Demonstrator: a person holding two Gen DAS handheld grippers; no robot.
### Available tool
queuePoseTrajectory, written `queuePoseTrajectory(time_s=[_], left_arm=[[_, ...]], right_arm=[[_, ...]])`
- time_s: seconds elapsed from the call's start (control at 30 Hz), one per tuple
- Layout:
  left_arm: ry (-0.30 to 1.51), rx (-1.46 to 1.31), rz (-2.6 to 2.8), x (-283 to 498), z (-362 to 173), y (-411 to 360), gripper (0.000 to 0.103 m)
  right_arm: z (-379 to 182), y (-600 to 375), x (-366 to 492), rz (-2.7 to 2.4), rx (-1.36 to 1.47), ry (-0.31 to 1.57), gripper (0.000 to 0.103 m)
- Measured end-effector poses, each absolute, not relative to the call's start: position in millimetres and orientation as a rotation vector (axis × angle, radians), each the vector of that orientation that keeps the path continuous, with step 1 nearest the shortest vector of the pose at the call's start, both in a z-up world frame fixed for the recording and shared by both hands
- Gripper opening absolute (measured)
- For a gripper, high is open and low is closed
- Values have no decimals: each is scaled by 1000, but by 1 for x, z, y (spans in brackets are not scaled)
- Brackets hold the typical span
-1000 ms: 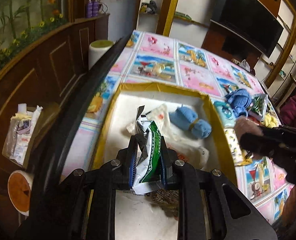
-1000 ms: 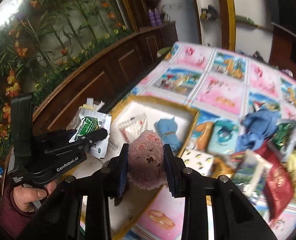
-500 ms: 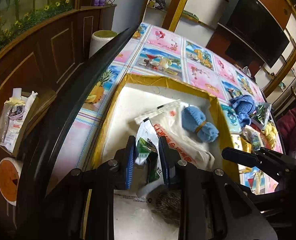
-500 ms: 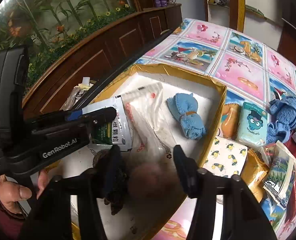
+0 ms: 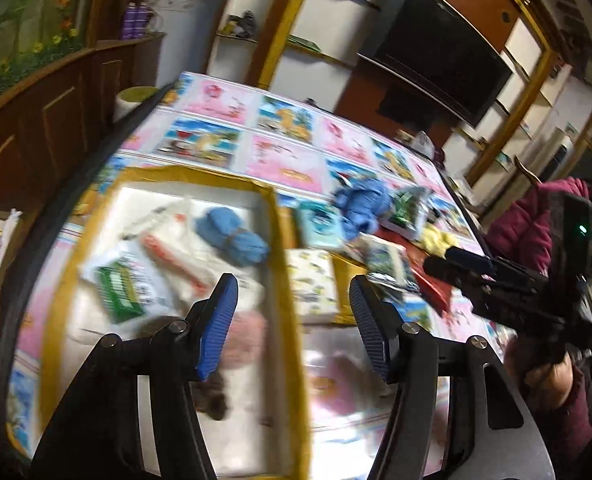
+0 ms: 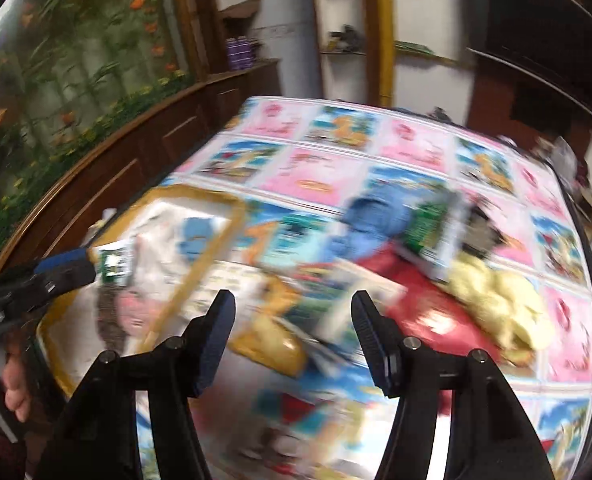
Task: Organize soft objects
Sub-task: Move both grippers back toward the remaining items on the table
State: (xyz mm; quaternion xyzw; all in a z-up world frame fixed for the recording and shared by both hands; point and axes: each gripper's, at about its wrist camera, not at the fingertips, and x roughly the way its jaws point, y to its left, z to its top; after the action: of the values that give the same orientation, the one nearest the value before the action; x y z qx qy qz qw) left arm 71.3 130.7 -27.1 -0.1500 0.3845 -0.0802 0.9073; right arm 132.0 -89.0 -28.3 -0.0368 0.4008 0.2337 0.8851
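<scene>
Patterned cloth in pink and blue panels covered the bench [image 6: 415, 148], with dark wood cabinets and wall shelves behind it. On that cloth, a loose pile of soft objects [image 6: 399, 248] lay to the right of a yellow-rimmed box [image 5: 280, 240]: a blue towel [image 6: 375, 216], a green-and-white packet [image 6: 435, 232], a pale yellow fluffy item [image 6: 499, 296] and a red pouch [image 6: 423, 312], all touching or overlapping. Inside the box lay a rolled blue cloth [image 5: 232, 232], a white plastic bag [image 5: 176, 248], a green-labelled packet [image 5: 120, 288] and a pink fluffy item [image 5: 244, 336]; motion blur hid finer detail. The right gripper [image 6: 292, 328] hovered with jaws wide and nothing between them, directed at the near edge of the pile, which lay ahead and slightly to its right. The left gripper [image 5: 292, 316] likewise had its jaws wide and empty, positioned over the right wall of the box, with the boxed items ahead-left and the pile ahead-right. Judged from these views, the right gripper was the nearer to the unsorted pile, and the pile's long axis ran diagonally from the towel at the far left to the yellow item at the near right. A next pick would probably suit an approach across that axis, taking the nearest loose item first.
</scene>
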Motion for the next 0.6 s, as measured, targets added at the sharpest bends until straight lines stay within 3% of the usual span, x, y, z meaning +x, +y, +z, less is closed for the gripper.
queuePoseTrajectory(time_s=[0.13,0.4,0.6], left_arm=[[834,-297,-208,81,-35,97,58],[873,-285,-213,79,-42,74,58],[870,-289,-186,78,-44,83,58]], right_arm=[[-44,-115,151,434,-28,876,60],[-57,-75,191,446,-141,854,60],[-87,-58,189,614,-210,1002,55]])
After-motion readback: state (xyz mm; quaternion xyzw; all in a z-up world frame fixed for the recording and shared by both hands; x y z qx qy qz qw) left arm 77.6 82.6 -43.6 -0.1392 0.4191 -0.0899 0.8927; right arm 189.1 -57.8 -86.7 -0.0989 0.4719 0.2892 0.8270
